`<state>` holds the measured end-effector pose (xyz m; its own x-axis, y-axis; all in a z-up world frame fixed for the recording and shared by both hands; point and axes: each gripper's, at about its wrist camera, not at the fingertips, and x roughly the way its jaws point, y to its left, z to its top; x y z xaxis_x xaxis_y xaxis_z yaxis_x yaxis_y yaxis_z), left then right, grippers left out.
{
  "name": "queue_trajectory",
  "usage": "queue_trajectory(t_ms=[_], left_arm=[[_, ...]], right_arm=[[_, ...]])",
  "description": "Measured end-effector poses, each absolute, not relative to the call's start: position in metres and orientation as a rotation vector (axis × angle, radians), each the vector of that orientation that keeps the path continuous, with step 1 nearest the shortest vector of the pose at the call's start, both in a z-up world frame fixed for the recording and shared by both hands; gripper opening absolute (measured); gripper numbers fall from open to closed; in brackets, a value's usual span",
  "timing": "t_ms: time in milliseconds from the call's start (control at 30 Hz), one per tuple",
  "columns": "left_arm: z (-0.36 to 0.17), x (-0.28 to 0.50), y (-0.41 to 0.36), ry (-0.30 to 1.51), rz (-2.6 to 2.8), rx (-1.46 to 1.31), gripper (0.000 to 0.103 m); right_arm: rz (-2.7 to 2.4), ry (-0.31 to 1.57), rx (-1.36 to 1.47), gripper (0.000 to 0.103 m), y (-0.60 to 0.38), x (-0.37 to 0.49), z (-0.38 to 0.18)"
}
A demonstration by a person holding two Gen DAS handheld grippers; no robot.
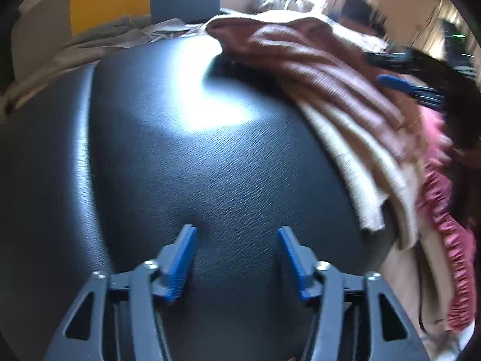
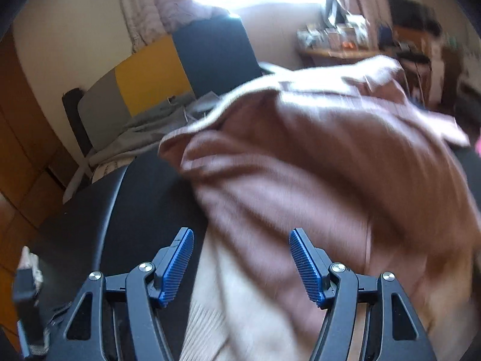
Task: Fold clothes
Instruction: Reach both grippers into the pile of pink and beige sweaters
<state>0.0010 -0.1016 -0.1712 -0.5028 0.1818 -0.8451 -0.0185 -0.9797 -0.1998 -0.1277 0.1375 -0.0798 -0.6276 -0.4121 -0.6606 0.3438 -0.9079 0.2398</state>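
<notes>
The left gripper (image 1: 237, 258) is nearest, jaws spread and empty, hovering over bare black seat (image 1: 186, 162); nothing lies between its fingers, so it looks parked clear of the cloth. The right gripper (image 2: 240, 266) is likewise released, jaws apart over the near edge of the brown garment (image 2: 300, 174), as if lined up to pinch it, though I can't tell if it touches. The garment sits rumpled in a heap along the seat's right side, cream ribbed cloth (image 1: 360, 162) under it, a pink frill (image 1: 451, 255) hanging off that edge. No neat fold shows. Beyond the far edge lies grey bedding (image 2: 141, 132), then a yellow panel (image 2: 150, 69).
</notes>
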Motion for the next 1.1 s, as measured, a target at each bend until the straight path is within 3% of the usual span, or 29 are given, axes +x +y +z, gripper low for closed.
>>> queue_trajectory(t_ms=[167, 233, 367, 467, 600, 667, 967, 1000, 1033, 1067, 1100], left_arm=[[-0.160, -0.019, -0.103, -0.334, 2.559, -1.540, 0.061], [-0.153, -0.040, -0.114, -0.405, 2.513, -1.543, 0.059], [-0.114, -0.089, -0.106, -0.255, 2.606, -1.410, 0.055], [-0.076, -0.145, -0.076, 0.129, 2.740, -1.230, 0.055], [-0.048, -0.196, -0.059, 0.378, 2.686, -1.144, 0.055], [-0.048, -0.220, -0.047, 0.409, 2.635, -1.154, 0.055], [-0.068, -0.312, 0.016, 0.574, 2.540, -1.175, 0.056], [-0.072, -0.319, 0.018, 0.583, 2.546, -1.179, 0.054], [-0.074, -0.324, 0.019, 0.572, 2.548, -1.181, 0.042], [-0.077, -0.329, 0.017, 0.542, 2.550, -1.194, 0.020], [-0.078, -0.334, 0.014, 0.491, 2.551, -1.224, 0.017]], right_arm=[[-2.522, -0.023, 1.117, 0.083, 0.127, -0.186, -0.092], [-2.490, -0.069, 1.234, 0.085, 0.128, -0.204, -0.109], [-2.403, -0.160, 1.241, 0.092, 0.135, -0.176, -0.127], [-2.340, -0.217, 1.209, 0.099, 0.140, -0.147, -0.138], [-2.398, -0.035, 1.037, 0.099, 0.138, -0.100, -0.149], [-2.408, 0.004, 1.010, 0.101, 0.139, -0.081, -0.152], [-2.364, -0.150, 0.928, 0.103, 0.180, -0.030, -0.162], [-2.364, -0.154, 0.924, 0.103, 0.184, -0.021, -0.164], [-2.364, -0.157, 0.920, 0.103, 0.189, -0.008, -0.164], [-2.363, -0.159, 0.917, 0.103, 0.194, 0.005, -0.165], [-2.363, -0.161, 0.913, 0.103, 0.199, 0.018, -0.166]])
